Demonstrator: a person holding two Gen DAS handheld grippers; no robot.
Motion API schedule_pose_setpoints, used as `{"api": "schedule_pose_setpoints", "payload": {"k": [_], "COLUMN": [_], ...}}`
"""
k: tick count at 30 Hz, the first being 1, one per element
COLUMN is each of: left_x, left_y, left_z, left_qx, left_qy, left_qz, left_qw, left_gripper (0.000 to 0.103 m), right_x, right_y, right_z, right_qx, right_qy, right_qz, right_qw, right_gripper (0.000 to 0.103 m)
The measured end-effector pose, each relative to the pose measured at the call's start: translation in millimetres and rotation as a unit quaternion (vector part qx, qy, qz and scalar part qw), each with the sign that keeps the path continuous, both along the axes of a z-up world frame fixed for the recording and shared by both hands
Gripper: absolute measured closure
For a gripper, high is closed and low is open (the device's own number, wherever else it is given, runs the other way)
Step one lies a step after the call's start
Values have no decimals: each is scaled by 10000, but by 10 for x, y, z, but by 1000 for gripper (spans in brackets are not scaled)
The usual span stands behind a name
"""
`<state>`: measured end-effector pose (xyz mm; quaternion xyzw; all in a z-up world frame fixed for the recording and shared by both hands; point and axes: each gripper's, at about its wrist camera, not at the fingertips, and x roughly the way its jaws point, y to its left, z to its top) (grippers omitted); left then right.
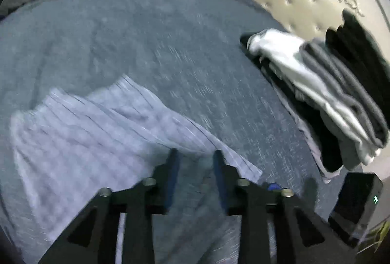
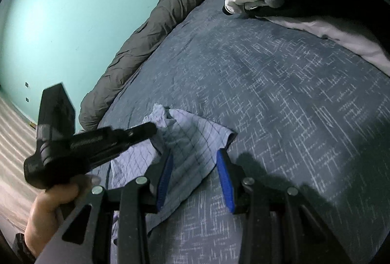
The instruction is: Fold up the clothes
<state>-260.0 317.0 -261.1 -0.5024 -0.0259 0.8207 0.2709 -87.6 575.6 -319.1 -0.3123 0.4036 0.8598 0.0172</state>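
Both tools (image 1: 196, 156) (image 2: 195, 156) open over checked cloth (image 2: 190, 139).

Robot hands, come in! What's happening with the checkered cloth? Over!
Left gripper open, right gripper open, both over the checkered cloth. Cloth lying rumpled on the bedspread. Nothing in the way; clothes pile off aside.

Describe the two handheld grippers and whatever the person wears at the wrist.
Both are black, angular linkage frames with round silver pivot bolts and two fingers lined with blue ribbed pads. The right gripper and left gripper look alike. From the right wrist view, the left gripper's body is a black handle with a boxy black block on top. The person's hand shows a dark cuff at the wrist.
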Motion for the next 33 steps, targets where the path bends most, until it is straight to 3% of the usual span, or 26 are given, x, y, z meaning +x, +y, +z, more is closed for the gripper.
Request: {"api": "schedule_pose_setpoints", "payload": {"k": [4, 5, 11, 21, 22, 23, 25, 28, 33], "left_x": [-162, -223, -610, -1049, -1088, -1136, -1202, -1286, -1326], "left_y": [-425, -531, -1019, -1056, -1052, -1058, -1096, -1153, -1155], "left_z": [171, 188, 142, -180, -216, -258, -315, -406, -508], "left_qx": [-278, -370, -780, -808, -802, -779, -672, -580, -576], "left_qy": [303, 355, 475, 77, 33, -20, -115, -232, -293], "left_qz": [283, 373, 698, 769, 787, 835, 960, 1150, 1150], "left_qw": [9988, 9980, 9934, 9937, 9937, 9935, 9930, 9914, 9913], "left_gripper": [61, 61, 61, 60, 60, 60, 60, 60, 60], "right_x": [-161, -210, -500, -813, -829, -834, -833, -821, -811], "right_y": [-65, -93, -268, -399, -406, -409, -402, -381, -383], "right_z": [29, 39, 67, -90, -105, -114, -132, -122, -90], "right_qx": [-31, -23, 169, 225, 242, 271, 256, 242, 237], "right_qy": [37, 41, -30, -347, -393, -419, -424, -369, -282], "right_qz": [139, 188, 415, 520, 532, 531, 542, 545, 581], "right_qw": [9999, 9998, 9990, 9978, 9975, 9973, 9973, 9975, 9976], "right_gripper": [66, 61, 57, 57, 60, 72, 84, 98, 100]}}
